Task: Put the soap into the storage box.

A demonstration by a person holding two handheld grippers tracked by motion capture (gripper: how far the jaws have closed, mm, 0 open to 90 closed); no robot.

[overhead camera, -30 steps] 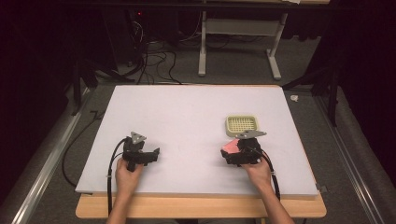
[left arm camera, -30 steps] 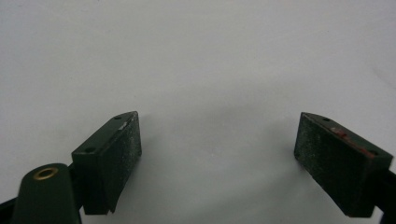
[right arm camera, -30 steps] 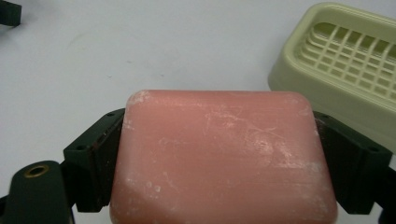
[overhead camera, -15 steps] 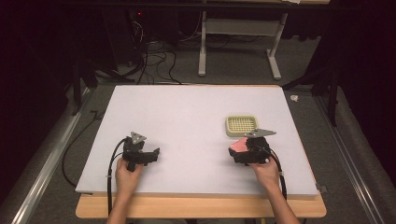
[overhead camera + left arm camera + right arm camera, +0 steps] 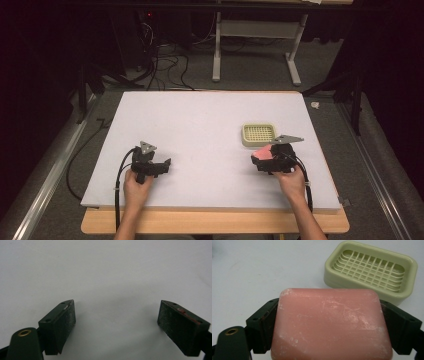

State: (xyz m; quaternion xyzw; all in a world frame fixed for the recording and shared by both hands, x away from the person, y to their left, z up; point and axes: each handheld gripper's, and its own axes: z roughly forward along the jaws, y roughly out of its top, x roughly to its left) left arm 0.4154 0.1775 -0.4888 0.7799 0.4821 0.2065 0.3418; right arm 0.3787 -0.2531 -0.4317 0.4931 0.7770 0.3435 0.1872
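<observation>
Pink soap bar [image 5: 332, 325] clamped across its long axis in right tool [image 5: 270, 159]; green soap dish [image 5: 258, 134] just ahead, near, still empty. Left tool [image 5: 150, 167] spread apart, well away across table [image 5: 200, 125].

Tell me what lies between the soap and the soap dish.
Nothing: bare white table separates the soap from the dish, seen in the right gripper view.

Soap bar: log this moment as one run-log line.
right gripper shut on soap bar | soap dish empty, just beyond | left gripper open, idle on table
</observation>
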